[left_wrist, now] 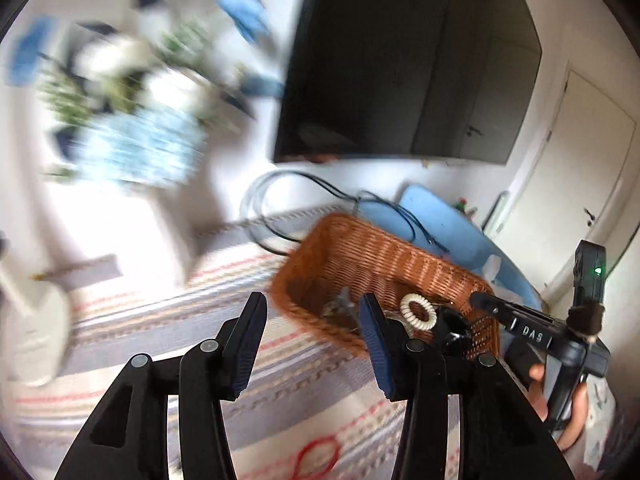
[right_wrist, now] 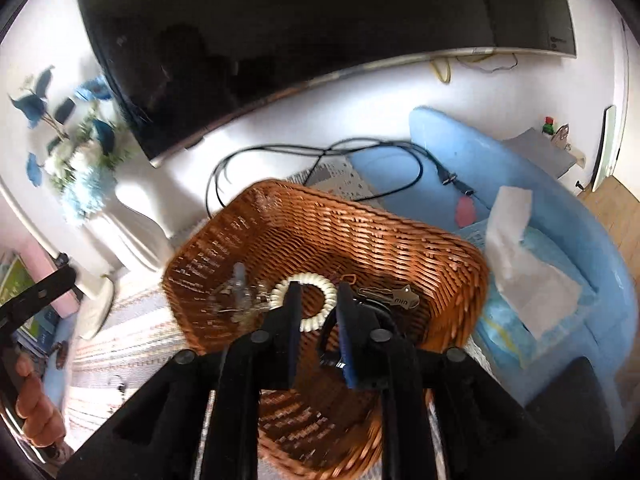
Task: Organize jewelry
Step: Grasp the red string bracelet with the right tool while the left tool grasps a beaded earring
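A brown wicker basket [left_wrist: 352, 256] [right_wrist: 360, 236] rests on a striped cloth [left_wrist: 160, 320]. In it lie a cream spiral hair ring [left_wrist: 418, 312] [right_wrist: 308, 279], a silver key [right_wrist: 404, 296], a blurred silvery piece [right_wrist: 240, 296] and a black band [right_wrist: 324, 340]. My right gripper [right_wrist: 320, 300] [left_wrist: 464, 312] hovers inside the basket. Its jaws stand partly apart and the ring's right side lies loose in the gap. My left gripper [left_wrist: 312, 308] stands open and empty at the basket's near left corner. A red band [left_wrist: 318, 456] lies on the cloth below it.
A dark TV screen [right_wrist: 320, 40] hangs on the wall behind. A white vase of blue and white flowers [right_wrist: 92, 184] stands left, with black cables [right_wrist: 320, 152] behind the basket. At right are a blue cushion [right_wrist: 480, 152] and white tissue [right_wrist: 516, 248].
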`<state>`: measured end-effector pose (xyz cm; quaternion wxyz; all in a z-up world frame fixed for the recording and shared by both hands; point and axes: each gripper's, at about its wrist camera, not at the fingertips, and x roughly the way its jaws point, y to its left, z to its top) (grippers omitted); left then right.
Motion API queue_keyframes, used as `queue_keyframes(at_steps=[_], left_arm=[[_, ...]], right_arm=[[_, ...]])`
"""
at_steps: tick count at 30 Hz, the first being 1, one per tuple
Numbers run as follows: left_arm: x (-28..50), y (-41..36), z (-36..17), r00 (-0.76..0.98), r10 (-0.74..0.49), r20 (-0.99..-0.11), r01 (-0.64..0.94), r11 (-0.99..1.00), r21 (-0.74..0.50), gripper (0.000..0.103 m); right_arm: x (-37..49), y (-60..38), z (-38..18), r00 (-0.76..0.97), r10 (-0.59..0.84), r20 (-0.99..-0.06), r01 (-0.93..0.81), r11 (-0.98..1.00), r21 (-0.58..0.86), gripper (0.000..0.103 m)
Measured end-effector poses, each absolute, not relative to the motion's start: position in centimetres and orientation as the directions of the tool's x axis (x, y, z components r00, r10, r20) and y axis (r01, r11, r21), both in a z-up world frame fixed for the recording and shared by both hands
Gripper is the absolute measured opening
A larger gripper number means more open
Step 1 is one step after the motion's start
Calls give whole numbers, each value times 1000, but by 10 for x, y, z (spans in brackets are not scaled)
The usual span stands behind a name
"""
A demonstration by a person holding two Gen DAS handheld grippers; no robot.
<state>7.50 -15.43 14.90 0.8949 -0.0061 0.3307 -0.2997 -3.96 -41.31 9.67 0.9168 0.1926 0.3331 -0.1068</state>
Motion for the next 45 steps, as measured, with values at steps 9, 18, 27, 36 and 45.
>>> queue_keyframes(at_steps=[9, 18, 27, 36, 45], left_arm=[[-10, -12, 196, 741, -545, -393, 480, 839, -258, 56], [-36, 35, 147, 741, -490, -460, 410, 872, -268, 60], [3, 45, 78, 583, -573, -576, 373, 818, -437, 60], [55, 2, 50, 502, -628, -595, 336, 775, -535, 60], [62, 0, 15, 530, -494, -689, 262, 868, -421, 60]], right_arm=[[-79, -358, 136, 832, -22, -554, 227, 925, 304, 36], [-75, -271, 76, 784, 75, -616, 73, 975, 212, 53], [-49, -265, 23, 682, 113, -723, 88, 968, 234, 53], [-44, -257, 16, 658, 106, -746, 67, 978, 198, 53], [-28, -237, 10, 577, 151, -802, -9, 984, 180, 46]])
